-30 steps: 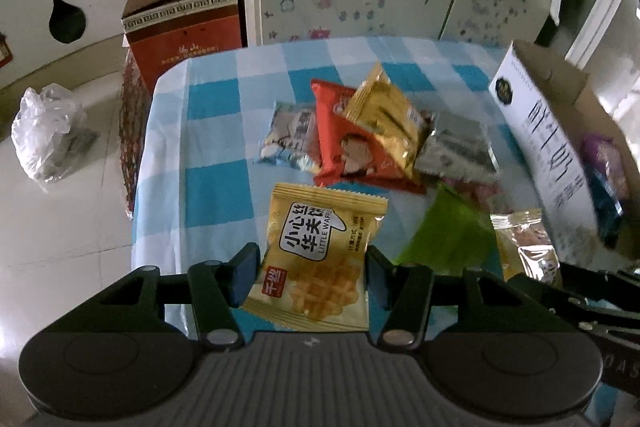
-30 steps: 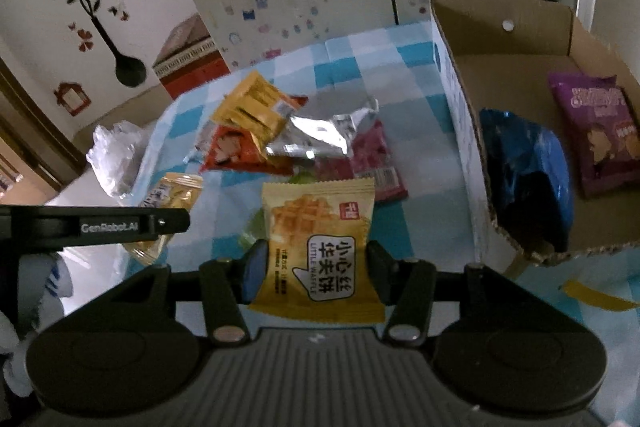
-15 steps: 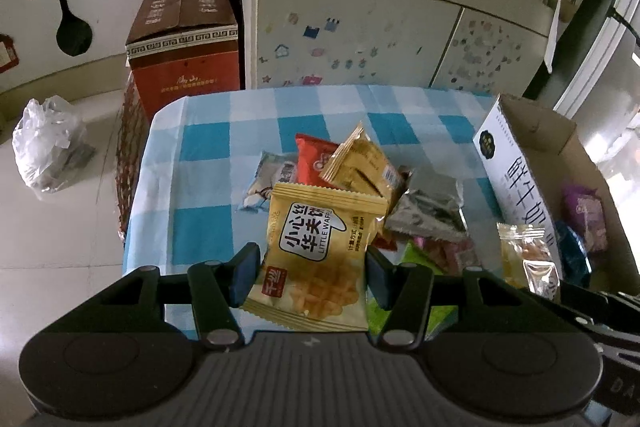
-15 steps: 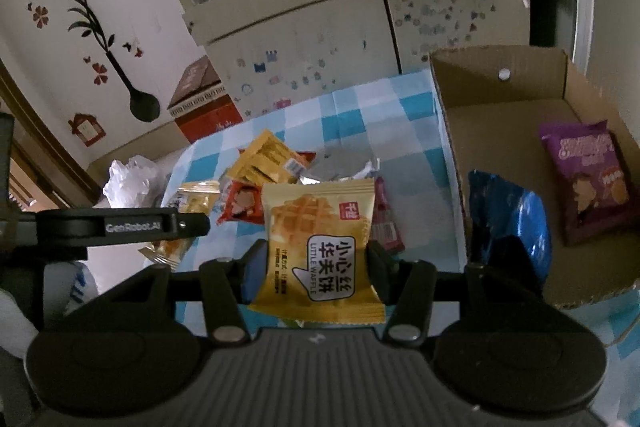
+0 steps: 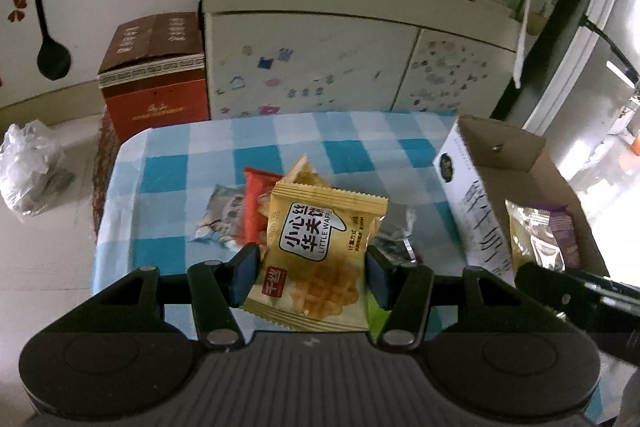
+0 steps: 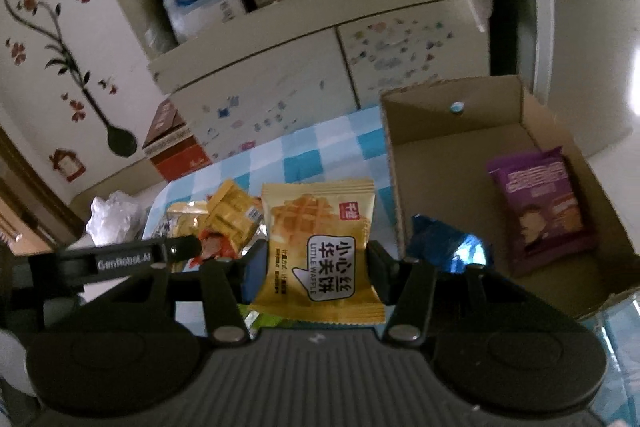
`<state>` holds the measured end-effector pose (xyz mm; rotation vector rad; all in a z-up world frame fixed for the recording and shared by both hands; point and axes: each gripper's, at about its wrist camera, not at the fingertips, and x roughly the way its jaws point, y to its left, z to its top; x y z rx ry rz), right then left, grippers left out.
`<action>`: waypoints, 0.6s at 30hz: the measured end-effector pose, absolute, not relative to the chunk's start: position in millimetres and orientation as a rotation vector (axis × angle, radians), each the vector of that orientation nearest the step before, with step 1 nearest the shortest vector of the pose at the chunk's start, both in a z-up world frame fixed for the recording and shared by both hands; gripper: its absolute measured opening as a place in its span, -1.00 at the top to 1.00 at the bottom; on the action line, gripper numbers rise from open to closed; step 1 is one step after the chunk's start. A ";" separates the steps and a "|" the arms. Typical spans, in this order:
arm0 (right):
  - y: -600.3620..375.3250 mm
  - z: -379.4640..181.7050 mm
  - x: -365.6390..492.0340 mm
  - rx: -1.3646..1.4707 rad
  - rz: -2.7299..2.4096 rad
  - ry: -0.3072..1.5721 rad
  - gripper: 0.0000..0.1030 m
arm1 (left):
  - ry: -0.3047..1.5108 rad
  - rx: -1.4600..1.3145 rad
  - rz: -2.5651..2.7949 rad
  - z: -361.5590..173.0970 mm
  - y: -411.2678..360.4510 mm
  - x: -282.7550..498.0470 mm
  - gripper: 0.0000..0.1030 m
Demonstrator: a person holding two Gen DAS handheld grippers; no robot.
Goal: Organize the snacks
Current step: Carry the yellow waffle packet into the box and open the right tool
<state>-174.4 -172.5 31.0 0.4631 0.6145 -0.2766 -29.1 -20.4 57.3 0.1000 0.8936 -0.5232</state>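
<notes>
Jaws of the left gripper (image 5: 307, 269) are clamped on a yellow waffle packet (image 5: 320, 255); a second waffle packet (image 6: 318, 251) is clamped by the right gripper (image 6: 316, 269). Both are held above the checked desk (image 5: 168, 163), beside a cardboard box (image 6: 452, 147).

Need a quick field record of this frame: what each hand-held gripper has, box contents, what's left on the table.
left hand-held gripper: shut on a yellow waffle packet, lifted off the table
right hand-held gripper: shut on a second yellow waffle packet, print upside down
cardboard box: open top, holds a purple packet and a blue packet
checked tablecloth: a pile of loose packets, among them a red packet
</notes>
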 end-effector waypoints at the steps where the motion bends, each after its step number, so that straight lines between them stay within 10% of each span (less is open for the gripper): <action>1: -175.6 32.7 -175.4 0.470 -0.281 0.608 -0.04 | 0.893 0.097 -0.530 57.5 -22.9 -30.0 -0.20; 18: -242.3 65.7 -213.2 0.585 -0.447 0.468 -0.04 | 0.872 0.070 -0.640 57.3 -70.7 -47.4 -0.20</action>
